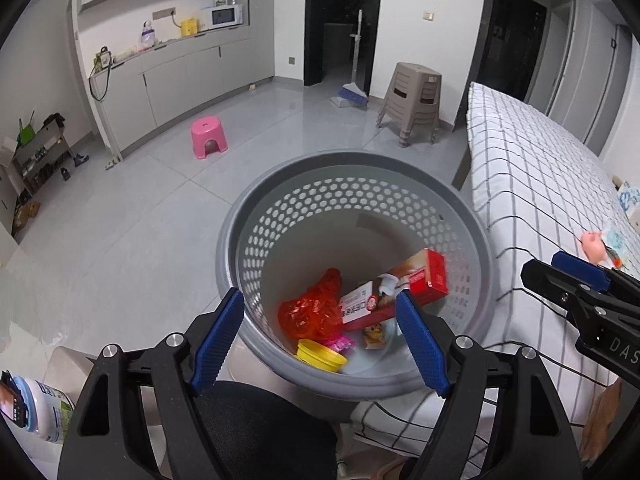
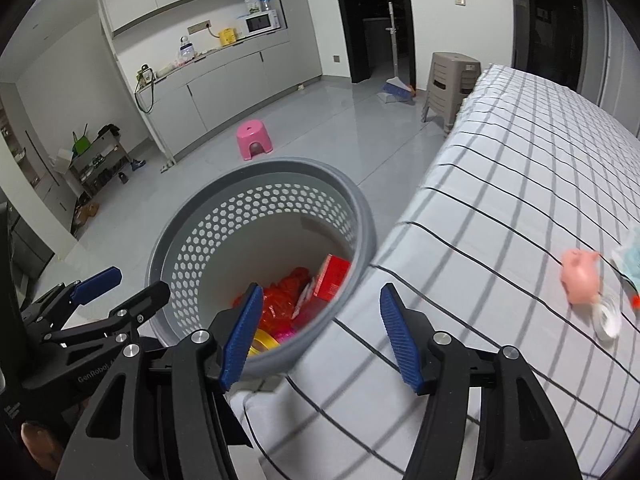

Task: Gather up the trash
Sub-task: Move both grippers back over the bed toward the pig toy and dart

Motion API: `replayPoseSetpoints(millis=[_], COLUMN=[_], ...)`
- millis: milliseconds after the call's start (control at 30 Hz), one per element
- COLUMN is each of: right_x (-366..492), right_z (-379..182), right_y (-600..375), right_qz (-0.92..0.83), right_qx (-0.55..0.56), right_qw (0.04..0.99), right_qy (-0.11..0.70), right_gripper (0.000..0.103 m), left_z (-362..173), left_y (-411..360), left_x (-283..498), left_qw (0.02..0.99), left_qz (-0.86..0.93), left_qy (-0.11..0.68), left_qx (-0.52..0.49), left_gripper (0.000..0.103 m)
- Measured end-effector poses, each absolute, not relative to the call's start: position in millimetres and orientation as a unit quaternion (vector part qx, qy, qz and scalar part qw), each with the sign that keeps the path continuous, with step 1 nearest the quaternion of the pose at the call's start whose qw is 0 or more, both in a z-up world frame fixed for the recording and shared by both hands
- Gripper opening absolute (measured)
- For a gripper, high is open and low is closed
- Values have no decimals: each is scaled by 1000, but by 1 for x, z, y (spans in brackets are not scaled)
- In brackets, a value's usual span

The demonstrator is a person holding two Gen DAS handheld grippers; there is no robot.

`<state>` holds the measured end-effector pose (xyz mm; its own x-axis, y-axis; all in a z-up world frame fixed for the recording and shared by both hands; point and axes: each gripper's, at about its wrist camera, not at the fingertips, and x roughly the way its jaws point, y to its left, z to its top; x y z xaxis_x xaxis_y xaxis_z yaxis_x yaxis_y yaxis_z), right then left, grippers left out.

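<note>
Left gripper (image 1: 320, 320): jaws wide apart, nothing between the pads; it hangs above the near rim of the basket.
Right gripper (image 2: 320, 328): jaws apart and empty; it sits over the near edge of the bed, just beside the basket.
Grippers counted: two, each with two blue ribbed fingers (image 1: 218, 340).
Basket (image 1: 352, 160): one grey round bin with perforated walls, standing on the floor, its rim against the bed's side.
Trash inside, counted: one red carton (image 1: 416, 284), one crumpled red plastic bag (image 1: 312, 308), one yellow round lid (image 1: 320, 354), one pink wrapper (image 1: 342, 343), one small snack packet (image 1: 374, 336).
Trash still out: one pink piece (image 2: 580, 280), one white scrap (image 2: 608, 316) and one pale blue crumpled piece (image 2: 628, 256), all on the bed, well apart from the basket.
Bed (image 2: 520, 160): one, white cover with dark grid lines; its long edge runs from the basket towards the far wall.
Stools: one pink stool (image 1: 208, 138) alone on the tiles; one stack of beige stools (image 1: 414, 100) at the bed's far corner.
Open room: broad bare grey floor (image 1: 140, 220) lies between the basket and the cabinets.
</note>
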<state>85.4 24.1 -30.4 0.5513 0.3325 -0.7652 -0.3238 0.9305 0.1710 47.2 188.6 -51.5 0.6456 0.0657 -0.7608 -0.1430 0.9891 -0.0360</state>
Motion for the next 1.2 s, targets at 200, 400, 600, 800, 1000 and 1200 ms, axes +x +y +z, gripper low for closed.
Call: replayPoseSetpoints(millis=[200,400,600,800,1000,1200], right_x=[64,43,29,18,18,28], right_z=[-25,-22,-24,-27,-29,-26], right_y=[-7,-59,-120,-169,-199,-222], right_qz=[158,109,51,2,-17,-28], right_qx=[11,30,55,78,92,94], right_qw=[890,900,903,903,900,901], right_qy=[428,421,423,423,425,422], right_gripper=[61,66,66,66,66,66], left_z=[-45,-36,-33,-34,-30,-28], left_y=[163,127,84,40,7,-18], left_x=[42,44,47,54,66,76], left_qw=[910,914,915,912,910,908], left_qz=[35,1,-38,-74,-92,-101], left_qy=[412,405,401,403,404,405], left_qx=[-39,-29,-15,2,18,25], left_gripper=[78,81,82,82,82,82])
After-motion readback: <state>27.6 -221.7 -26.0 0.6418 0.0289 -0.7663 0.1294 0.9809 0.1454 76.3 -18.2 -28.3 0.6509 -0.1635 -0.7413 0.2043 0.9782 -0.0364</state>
